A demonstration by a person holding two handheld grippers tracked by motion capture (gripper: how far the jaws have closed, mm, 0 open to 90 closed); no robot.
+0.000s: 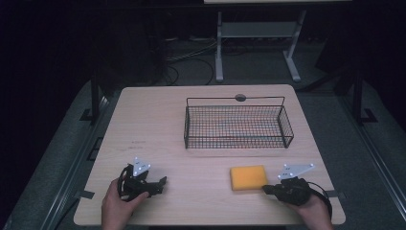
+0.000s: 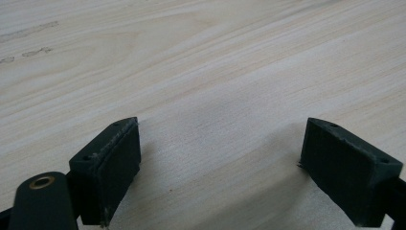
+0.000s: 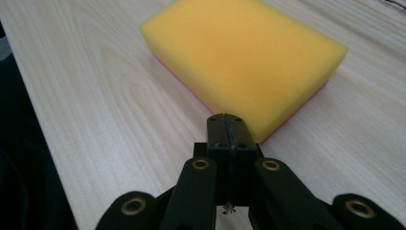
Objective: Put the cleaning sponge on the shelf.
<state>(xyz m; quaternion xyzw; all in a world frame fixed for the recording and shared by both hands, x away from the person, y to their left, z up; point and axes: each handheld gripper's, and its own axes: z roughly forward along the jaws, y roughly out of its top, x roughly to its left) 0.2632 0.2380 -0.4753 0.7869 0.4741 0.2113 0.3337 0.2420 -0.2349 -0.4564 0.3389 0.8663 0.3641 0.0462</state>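
Observation:
A yellow sponge (image 1: 248,177) with a thin pink underside lies flat on the wooden table near its front right. My right gripper (image 1: 266,189) rests low just right of the sponge, pointing at its near corner. In the right gripper view the jaws are pressed together, right gripper (image 3: 229,120) shut with nothing in it, a short way from the sponge (image 3: 244,52). My left gripper (image 1: 163,182) lies at the front left of the table. In the left gripper view its pads (image 2: 117,165) stand wide apart over bare wood, left gripper (image 2: 220,143) open.
A black wire basket (image 1: 238,125) stands past the middle of the table (image 1: 153,120), a little right of centre, with a handle along its far side. A dark floor with cables and a white stand frame (image 1: 219,52) lies beyond the far edge.

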